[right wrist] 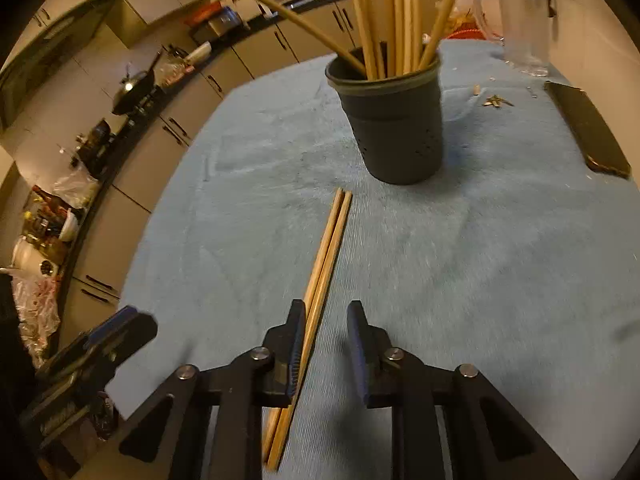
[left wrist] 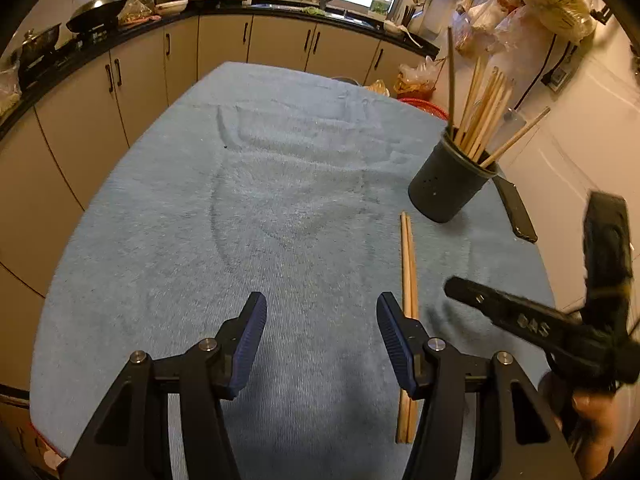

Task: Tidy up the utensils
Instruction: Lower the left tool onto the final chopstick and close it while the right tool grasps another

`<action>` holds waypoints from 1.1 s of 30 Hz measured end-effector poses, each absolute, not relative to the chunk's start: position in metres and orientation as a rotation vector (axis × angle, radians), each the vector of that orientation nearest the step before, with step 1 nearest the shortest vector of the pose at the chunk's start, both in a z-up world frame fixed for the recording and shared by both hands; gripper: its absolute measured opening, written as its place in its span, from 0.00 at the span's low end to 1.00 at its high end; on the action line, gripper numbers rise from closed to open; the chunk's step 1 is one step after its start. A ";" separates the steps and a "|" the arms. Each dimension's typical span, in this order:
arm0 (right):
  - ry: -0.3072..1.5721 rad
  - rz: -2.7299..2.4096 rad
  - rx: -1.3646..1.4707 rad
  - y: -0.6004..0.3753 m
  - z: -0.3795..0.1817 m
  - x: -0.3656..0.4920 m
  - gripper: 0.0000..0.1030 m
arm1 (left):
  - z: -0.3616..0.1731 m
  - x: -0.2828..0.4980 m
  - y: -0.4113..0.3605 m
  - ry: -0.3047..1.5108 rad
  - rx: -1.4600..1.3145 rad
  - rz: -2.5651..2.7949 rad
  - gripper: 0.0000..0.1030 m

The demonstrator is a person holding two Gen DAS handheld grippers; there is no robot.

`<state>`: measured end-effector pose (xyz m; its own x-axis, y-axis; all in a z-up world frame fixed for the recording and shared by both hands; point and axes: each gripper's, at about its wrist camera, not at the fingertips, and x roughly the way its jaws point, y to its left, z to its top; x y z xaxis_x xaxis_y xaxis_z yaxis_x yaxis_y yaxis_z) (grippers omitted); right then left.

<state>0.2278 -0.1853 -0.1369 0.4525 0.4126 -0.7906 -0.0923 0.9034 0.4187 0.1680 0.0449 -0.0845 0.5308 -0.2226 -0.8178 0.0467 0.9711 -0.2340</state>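
Lying side by side on a blue towelling table cover (left wrist: pixel 280 200), a pair of pale wooden chopsticks (left wrist: pixel 408 264) sits just short of a dark round perforated utensil holder (left wrist: pixel 448 188) filled with more chopsticks.

Left wrist view: the left gripper (left wrist: pixel 322 332) hangs spread wide over bare cloth, the pair passing under its right finger; the black phone (left wrist: pixel 516 212) lies at the table's right edge. Right wrist view: the right gripper (right wrist: pixel 326 344), parted, straddles the pair (right wrist: pixel 326 248), whose lower end touches its left finger; open cloth stretches left toward the cabinets.
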 end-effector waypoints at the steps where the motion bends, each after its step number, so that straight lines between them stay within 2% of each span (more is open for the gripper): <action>1: 1.070 0.315 0.335 -0.184 -0.139 0.234 0.19 | -0.087 0.172 0.045 1.008 -0.192 -0.161 0.57; 9: 1.152 0.265 0.281 -0.168 -0.157 0.281 0.12 | -0.100 0.192 0.048 1.036 -0.209 -0.173 0.57; 19: 1.180 0.246 0.272 -0.159 -0.159 0.308 0.12 | -0.103 0.205 0.041 1.056 -0.204 -0.214 0.57; 24: 1.181 0.264 0.223 -0.162 -0.158 0.314 0.08 | -0.102 0.218 0.019 1.072 -0.156 -0.268 0.57; 33: 1.154 0.172 0.290 -0.228 -0.162 0.286 0.07 | -0.116 0.253 -0.050 1.117 0.030 -0.334 0.56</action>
